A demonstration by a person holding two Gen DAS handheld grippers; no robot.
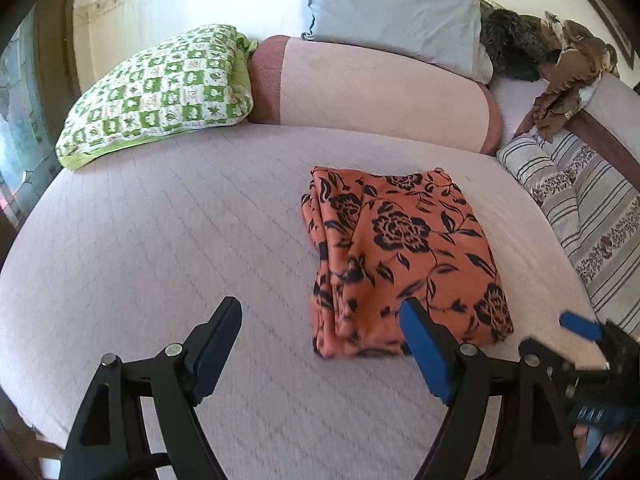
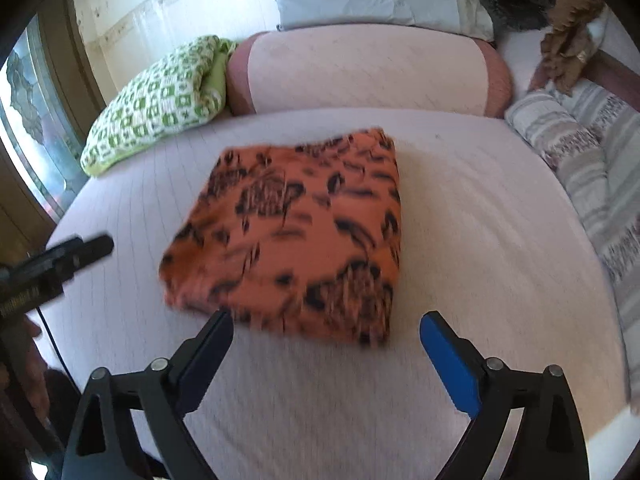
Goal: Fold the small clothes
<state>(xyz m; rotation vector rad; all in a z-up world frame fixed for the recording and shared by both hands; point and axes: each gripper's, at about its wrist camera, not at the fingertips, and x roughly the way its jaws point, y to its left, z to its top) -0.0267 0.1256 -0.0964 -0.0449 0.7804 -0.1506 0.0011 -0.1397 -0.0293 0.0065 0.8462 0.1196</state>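
Bed (image 2: 460,208): one folded cloth (image 2: 296,236), approx. three pillows.

The folded cloth (image 1: 404,256) lies on the bed (image 1: 160,240), right of centre in the left wrist view; behind it a bolster (image 1: 380,92) spans the upper middle; a pillow (image 1: 160,92) sits upper left; another pillow (image 1: 392,12) leans above the bolster; at right, seemingly 1 folded blanket (image 1: 580,200).

Bare bedspread (image 1: 160,240) left, folded cloth (image 1: 400,256) right, pillows (image 1: 160,92) behind
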